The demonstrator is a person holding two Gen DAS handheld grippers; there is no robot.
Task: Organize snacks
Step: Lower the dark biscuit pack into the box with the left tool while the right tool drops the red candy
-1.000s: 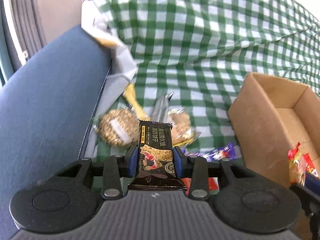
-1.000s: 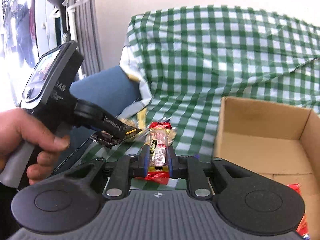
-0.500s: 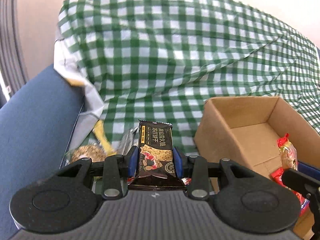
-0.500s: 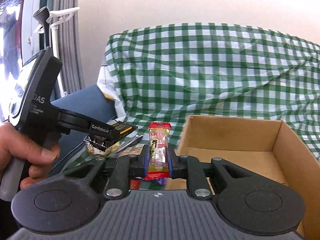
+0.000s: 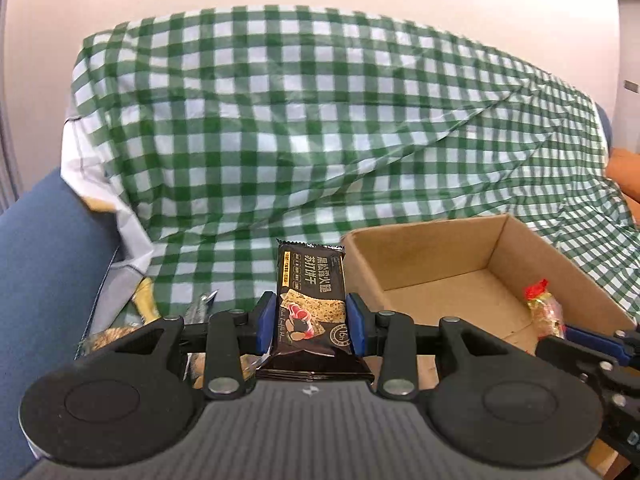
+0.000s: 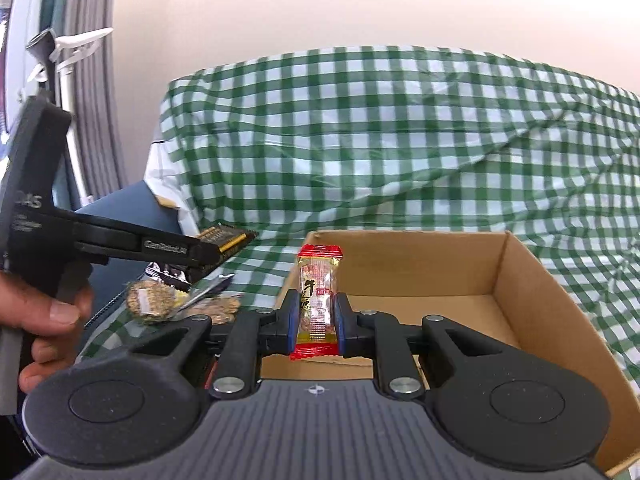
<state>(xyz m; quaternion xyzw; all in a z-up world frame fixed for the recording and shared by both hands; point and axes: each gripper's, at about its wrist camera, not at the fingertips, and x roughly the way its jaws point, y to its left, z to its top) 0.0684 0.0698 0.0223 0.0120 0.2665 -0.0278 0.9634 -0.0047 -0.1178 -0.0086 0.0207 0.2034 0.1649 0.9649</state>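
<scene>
My left gripper point(image 5: 311, 325) is shut on a black cracker packet point(image 5: 311, 300), held upright just left of the open cardboard box point(image 5: 420, 248). My right gripper point(image 6: 316, 320) is shut on a small red and yellow candy packet point(image 6: 318, 300), held above the near edge of the same box point(image 6: 520, 280). In the left wrist view the right gripper and its candy point(image 5: 544, 312) show over the box's right side. In the right wrist view the left gripper with the black packet point(image 6: 228, 240) hangs at the left, held by a hand point(image 6: 44, 316).
Loose snacks lie left of the box on the green checked cloth point(image 5: 320, 140): a round seeded cake point(image 6: 150, 302), a yellow wrapper point(image 5: 146, 300) and a silvery packet point(image 6: 208, 288). A blue sofa arm point(image 5: 44, 280) rises at the left. A curtain point(image 6: 96, 80) hangs behind.
Both grippers have moved right and risen, each keeping its packet. The box now sits closer and more central, and the loose snacks have slid toward the lower left.
</scene>
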